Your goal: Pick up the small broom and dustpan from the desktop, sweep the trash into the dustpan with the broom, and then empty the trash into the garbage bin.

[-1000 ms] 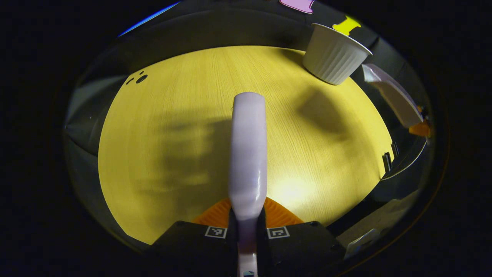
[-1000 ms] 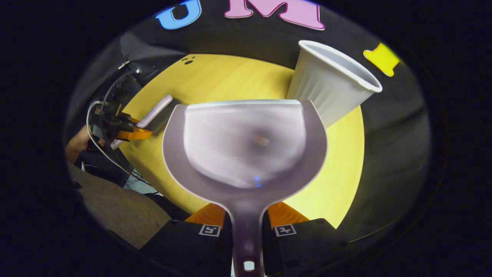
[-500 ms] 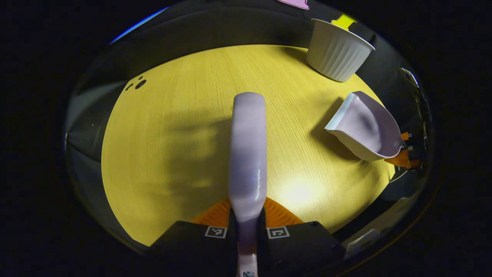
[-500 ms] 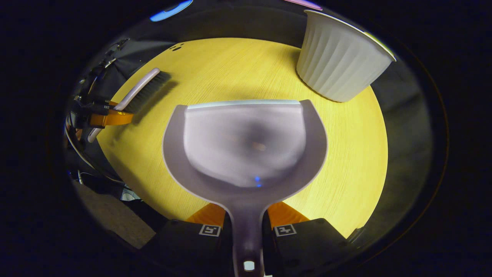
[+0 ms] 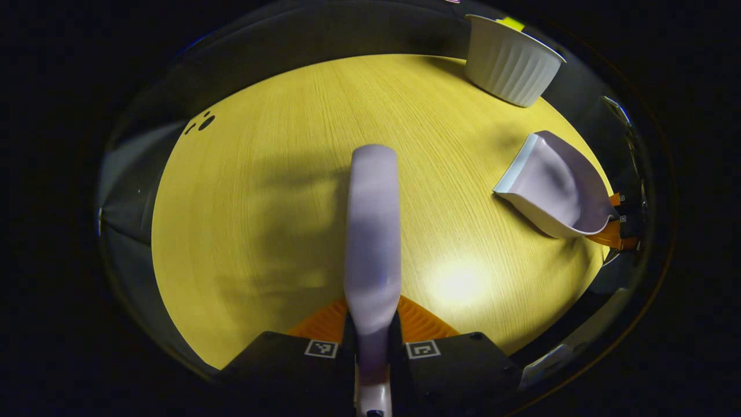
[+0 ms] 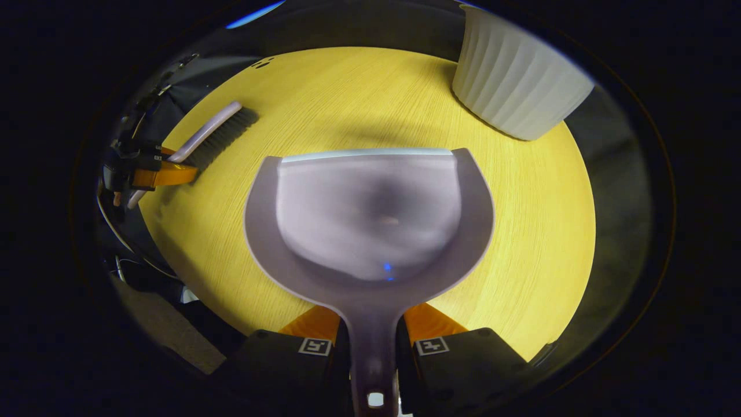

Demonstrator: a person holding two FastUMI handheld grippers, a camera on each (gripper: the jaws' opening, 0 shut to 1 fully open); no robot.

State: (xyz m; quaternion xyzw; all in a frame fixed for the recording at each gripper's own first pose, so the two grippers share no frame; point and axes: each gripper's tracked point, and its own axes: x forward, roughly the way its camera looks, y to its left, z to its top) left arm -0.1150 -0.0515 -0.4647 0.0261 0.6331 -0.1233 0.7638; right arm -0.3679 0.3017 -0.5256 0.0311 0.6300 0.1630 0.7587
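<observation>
Both cams look down, fwd; share table (image 5: pixel 260 191) (image 6: pixel 538 243).

Recording booth: black cloth wall (image 5: pixel 347 35), wooden desktop (image 5: pixel 278 191).

Left gripper (image 5: pixel 372 339) closed with both fingers pressed on the broom handle (image 5: pixel 373 231), right gripper (image 6: pixel 373 341) likewise clamped on the dustpan (image 6: pixel 368 214) handle, both held low over the tabletop (image 5: pixel 260 191).
</observation>
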